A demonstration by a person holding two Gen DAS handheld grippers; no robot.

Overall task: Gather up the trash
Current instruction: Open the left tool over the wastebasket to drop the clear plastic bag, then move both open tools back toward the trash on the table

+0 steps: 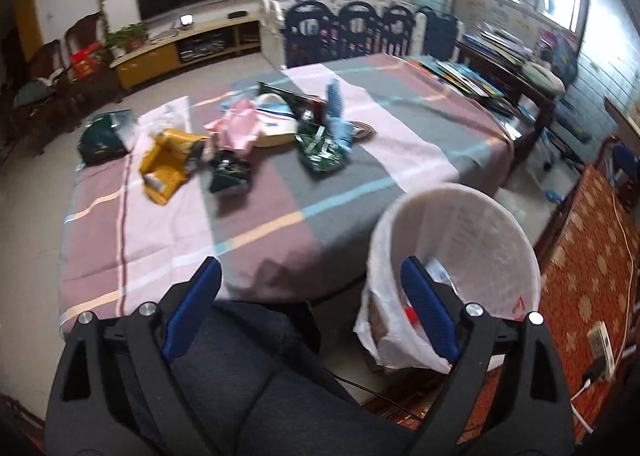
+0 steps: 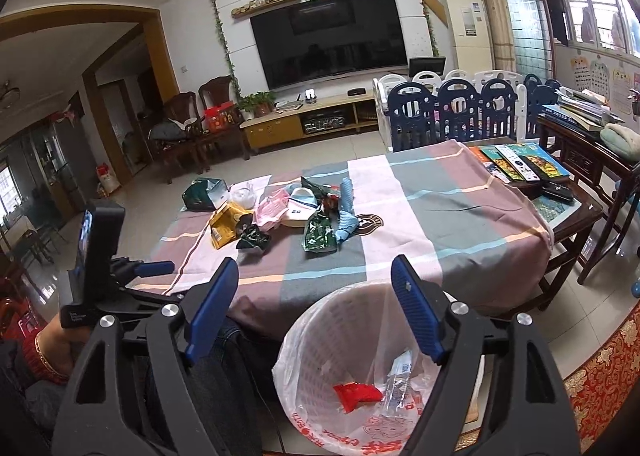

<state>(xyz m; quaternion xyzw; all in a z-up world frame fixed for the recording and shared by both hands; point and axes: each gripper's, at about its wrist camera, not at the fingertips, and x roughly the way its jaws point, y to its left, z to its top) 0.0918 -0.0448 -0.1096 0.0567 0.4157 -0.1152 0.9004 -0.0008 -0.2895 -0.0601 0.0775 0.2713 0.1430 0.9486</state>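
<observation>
Trash lies heaped on the far half of the checked tablecloth [image 1: 160,248] [image 2: 440,224]: a yellow bag [image 1: 168,164] [image 2: 226,226], a green wrapper [image 1: 320,148] [image 2: 318,236], a pink wrapper [image 1: 232,128], a white paper bowl [image 1: 276,120] and a blue piece [image 2: 346,212]. A white bin [image 1: 480,236] [image 2: 332,328] with a plastic liner stands on the floor at the table's near edge. It holds a red wrapper [image 2: 356,394] and clear plastic [image 2: 400,376]. My left gripper [image 1: 312,268] is open and empty beside the bin. My right gripper [image 2: 315,264] is open and empty above it.
A dark green bag [image 1: 106,134] [image 2: 204,194] sits at the table's far left edge. Books and remotes [image 2: 520,164] cover a side table on the right. A patterned rug [image 1: 580,256] with a power strip [image 1: 600,344] lies right of the bin. The person's knees [image 1: 240,376] are below.
</observation>
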